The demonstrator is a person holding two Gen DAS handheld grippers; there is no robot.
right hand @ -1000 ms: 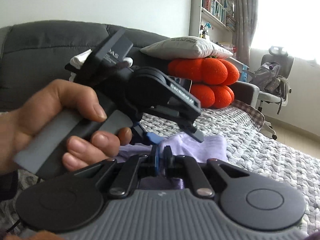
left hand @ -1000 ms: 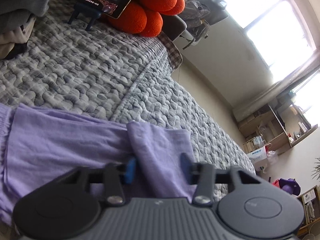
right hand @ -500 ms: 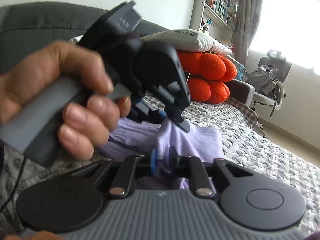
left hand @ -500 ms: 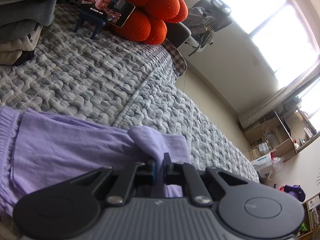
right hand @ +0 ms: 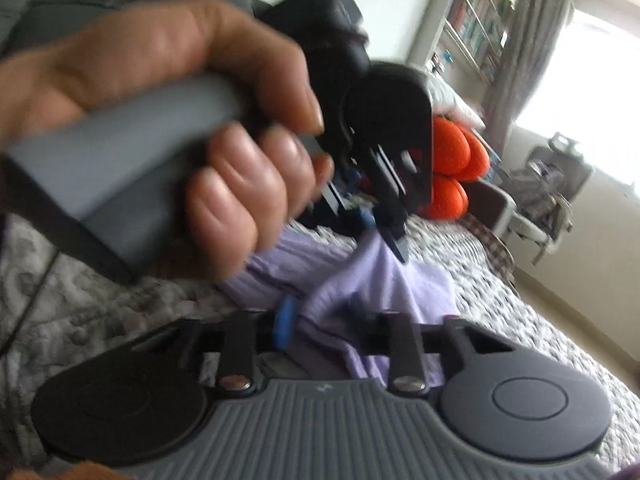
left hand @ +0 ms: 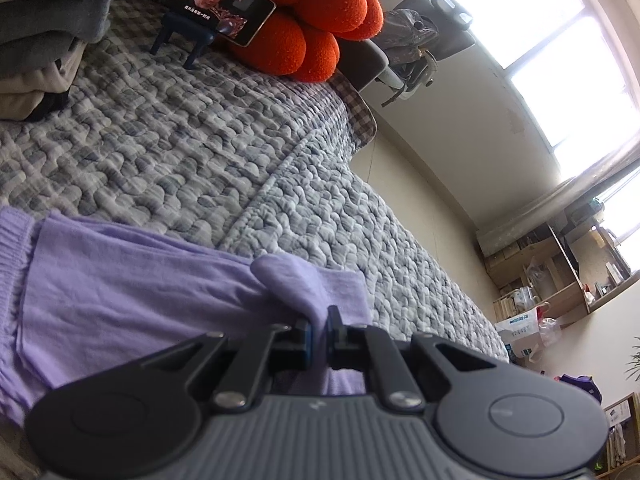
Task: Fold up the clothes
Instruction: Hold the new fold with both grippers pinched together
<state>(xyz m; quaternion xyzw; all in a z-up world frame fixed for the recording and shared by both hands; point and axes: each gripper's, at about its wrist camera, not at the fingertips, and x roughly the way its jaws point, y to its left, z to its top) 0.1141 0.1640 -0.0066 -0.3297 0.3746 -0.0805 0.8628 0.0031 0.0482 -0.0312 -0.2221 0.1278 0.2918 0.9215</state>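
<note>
Your left tool [left hand: 319, 330] is pinched tight on a raised fold of the lilac garment [left hand: 132, 300], which lies spread on the grey quilted bed cover [left hand: 200, 152]. Your right tool [right hand: 324, 324] has just been closing; the picture is blurred, but lilac cloth sits bunched between its fingers and they look narrow on it. Your left hand [right hand: 172, 148] fills the right wrist view. A phone on a stand [left hand: 216, 6] plays beside the orange cushion [left hand: 320, 12].
</note>
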